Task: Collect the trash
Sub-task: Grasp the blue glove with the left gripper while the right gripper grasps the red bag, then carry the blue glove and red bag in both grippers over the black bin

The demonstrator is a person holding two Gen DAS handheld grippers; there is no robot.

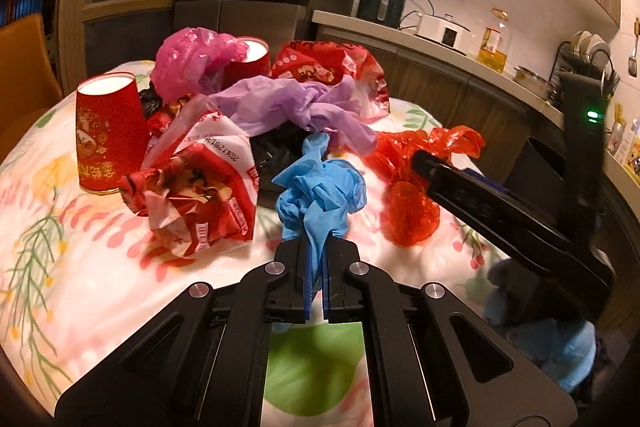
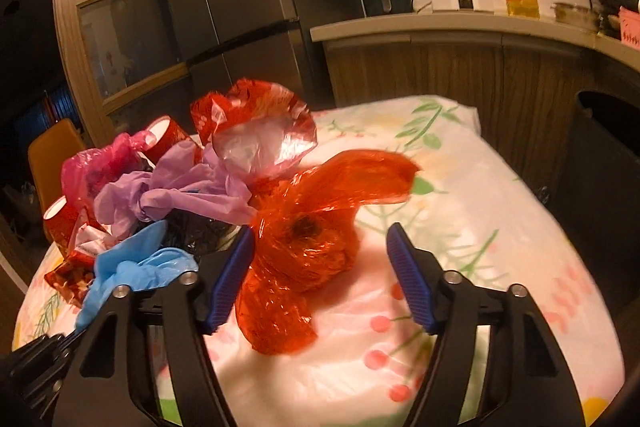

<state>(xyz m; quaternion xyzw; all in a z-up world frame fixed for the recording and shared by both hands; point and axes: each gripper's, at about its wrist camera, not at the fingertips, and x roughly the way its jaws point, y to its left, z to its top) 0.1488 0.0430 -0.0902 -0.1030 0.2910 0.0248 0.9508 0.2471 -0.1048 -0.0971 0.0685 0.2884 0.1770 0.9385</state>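
Observation:
A heap of trash lies on the flowered tablecloth point(image 1: 60, 247). My left gripper point(image 1: 318, 259) is shut on the near end of a crumpled blue glove point(image 1: 316, 195) at the front of the heap. To its right lies a knotted red plastic bag point(image 2: 304, 239). My right gripper point(image 2: 320, 233) stands open around this bag: the left pad point(image 2: 232, 267) is against the bag and the right pad point(image 2: 408, 271) is clear of it. In the left wrist view the right gripper point(image 1: 424, 163) reaches in from the right over the red bag point(image 1: 412, 211).
The heap also holds a purple bag point(image 1: 288, 99), a pink bag point(image 1: 188, 63), a black bag point(image 1: 276, 151), red-and-white wrappers point(image 1: 200, 195) and two red paper cups point(image 1: 106, 131) point(image 1: 252, 59). A black bin point(image 2: 600, 155) stands right of the table. A kitchen counter point(image 2: 440, 23) runs behind.

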